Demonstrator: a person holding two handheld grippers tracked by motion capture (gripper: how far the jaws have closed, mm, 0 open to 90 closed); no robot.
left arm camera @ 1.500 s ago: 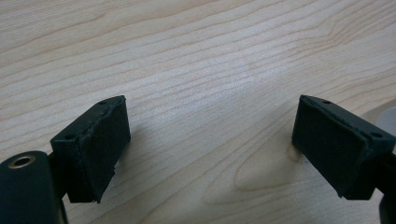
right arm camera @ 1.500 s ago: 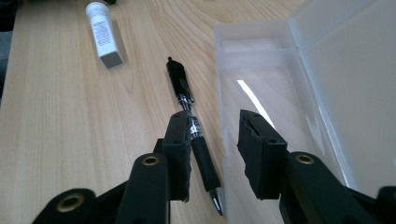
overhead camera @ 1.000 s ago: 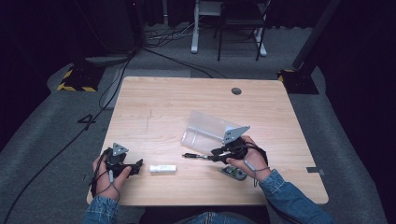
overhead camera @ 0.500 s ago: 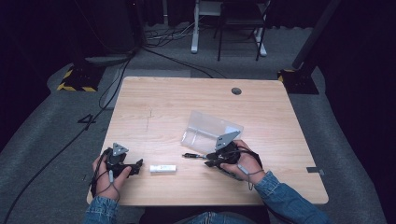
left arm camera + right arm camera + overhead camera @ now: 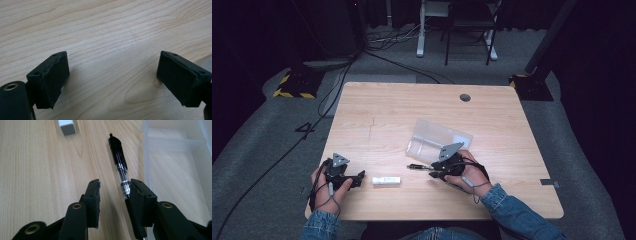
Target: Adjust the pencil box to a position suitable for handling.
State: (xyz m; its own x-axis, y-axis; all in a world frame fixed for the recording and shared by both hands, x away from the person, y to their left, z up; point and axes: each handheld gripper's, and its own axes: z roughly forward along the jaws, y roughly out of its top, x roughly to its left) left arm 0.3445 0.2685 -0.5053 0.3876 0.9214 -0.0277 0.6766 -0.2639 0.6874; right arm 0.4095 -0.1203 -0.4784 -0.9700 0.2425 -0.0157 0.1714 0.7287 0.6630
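My right gripper (image 5: 113,195) is low over the table with its jaws partly open, nothing clamped; the pen (image 5: 119,163) lies flat on the wood just inside the right-hand jaw, possibly touching its pad, though the angle leaves that unclear. My left gripper (image 5: 112,75) rests wide open over bare table (image 5: 100,37), holding nothing. Judgement: the pen is light, rigid and smooth-barrelled, liable to roll or squirt out of a pinch; best taken across the barrel mid-length, squarely. The right gripper view shows the jaw-to-pen offset and the compartments of the clear plastic box (image 5: 175,165) beside it; the high view instead gives the layout, with the small white stick (image 5: 386,180) lying between both grippers.
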